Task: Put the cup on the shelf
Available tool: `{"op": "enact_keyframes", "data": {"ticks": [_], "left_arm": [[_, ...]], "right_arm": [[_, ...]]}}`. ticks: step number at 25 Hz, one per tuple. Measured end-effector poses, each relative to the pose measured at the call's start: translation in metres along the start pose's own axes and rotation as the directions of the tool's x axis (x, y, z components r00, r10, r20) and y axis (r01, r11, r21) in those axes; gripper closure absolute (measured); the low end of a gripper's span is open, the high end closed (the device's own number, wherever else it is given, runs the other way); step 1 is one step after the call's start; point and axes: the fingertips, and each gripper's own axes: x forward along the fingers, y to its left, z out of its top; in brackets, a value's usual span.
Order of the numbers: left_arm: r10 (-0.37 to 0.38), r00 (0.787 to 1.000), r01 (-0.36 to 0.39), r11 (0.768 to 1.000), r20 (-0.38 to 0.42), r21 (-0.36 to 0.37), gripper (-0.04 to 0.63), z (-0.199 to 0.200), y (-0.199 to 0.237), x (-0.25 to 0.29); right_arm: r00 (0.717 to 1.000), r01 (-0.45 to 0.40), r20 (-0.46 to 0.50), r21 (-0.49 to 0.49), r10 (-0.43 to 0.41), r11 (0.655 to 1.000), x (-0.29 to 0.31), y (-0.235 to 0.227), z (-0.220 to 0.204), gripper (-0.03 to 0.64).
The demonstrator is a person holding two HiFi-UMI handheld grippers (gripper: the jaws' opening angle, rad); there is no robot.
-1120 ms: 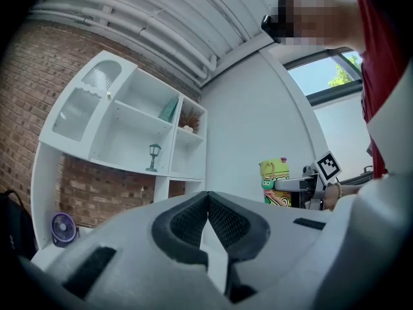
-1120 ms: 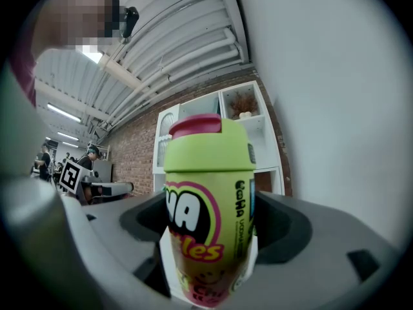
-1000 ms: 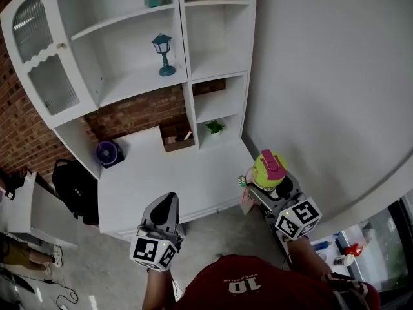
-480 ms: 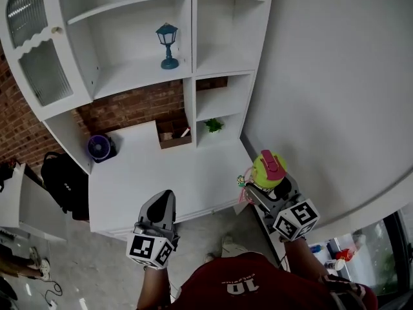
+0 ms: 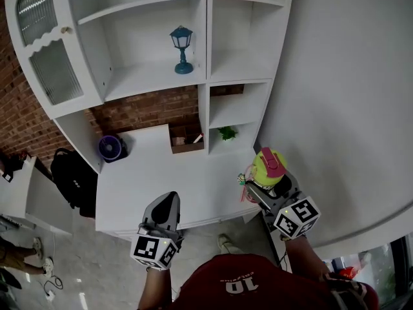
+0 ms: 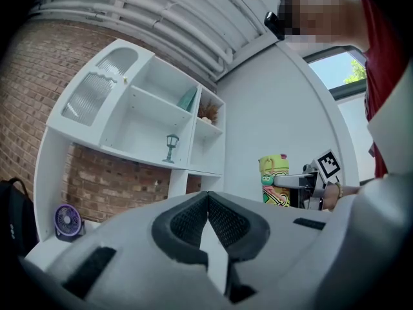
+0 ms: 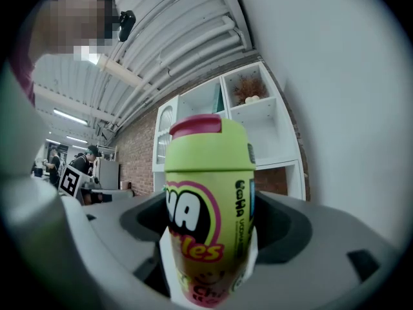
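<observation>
A lime-green cup (image 5: pixel 269 167) with a pink lid stands upright in my right gripper (image 5: pixel 266 183), which is shut on it, off the right end of the white counter (image 5: pixel 155 173). In the right gripper view the cup (image 7: pixel 208 212) fills the middle between the jaws. The left gripper view shows the same cup (image 6: pixel 274 179) at the right. My left gripper (image 5: pixel 166 206) hangs over the counter's front edge with its jaws closed on nothing. The white shelf unit (image 5: pixel 206 57) rises behind the counter, its cubbies open.
A blue lantern (image 5: pixel 182 49) stands on a middle shelf. A small purple fan (image 5: pixel 110 148) sits at the counter's back left, a wooden box (image 5: pixel 187 138) at its back and a small green plant (image 5: pixel 226 133) in a low cubby. A black bag (image 5: pixel 71 176) lies left of the counter.
The view has shifted, so the shelf unit and counter sit further right and lower in frame. Both grippers keep their places and the cup stays in the right one.
</observation>
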Motion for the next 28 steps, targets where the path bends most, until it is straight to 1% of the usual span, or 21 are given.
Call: {"op": "enact_keyframes", "data": {"ticks": [3,8,14,25,28], "left_arm": [[0.001,1.000,-0.001,1.000,0.007,0.011,0.591,0.007,0.000,0.018],[-0.021,1.000,0.021,0.999,0.006,0.027,0.591,0.014,-0.006,0.059],[-0.087,0.996,0.087,0.995,0.000,0.048,0.591,0.012,-0.026,0.111],[-0.115,0.993,0.115,0.992,-0.005,0.042,0.591,-0.005,-0.039,0.181],[-0.105,0.994,0.105,0.994,-0.012,0.036,0.591,-0.007,-0.042,0.195]], "right_arm": [[1.000,-0.022,0.012,-0.009,0.022,1.000,0.014,-0.012,0.009,0.229],[0.999,-0.047,0.026,-0.012,0.048,0.999,0.038,-0.039,0.016,0.229],[0.998,-0.064,0.024,0.008,0.064,0.998,0.059,-0.073,0.009,0.229],[0.995,-0.089,0.035,0.004,0.089,0.996,0.083,-0.124,-0.016,0.229],[0.995,-0.092,0.031,0.008,0.091,0.996,0.088,-0.138,-0.023,0.229]]}}
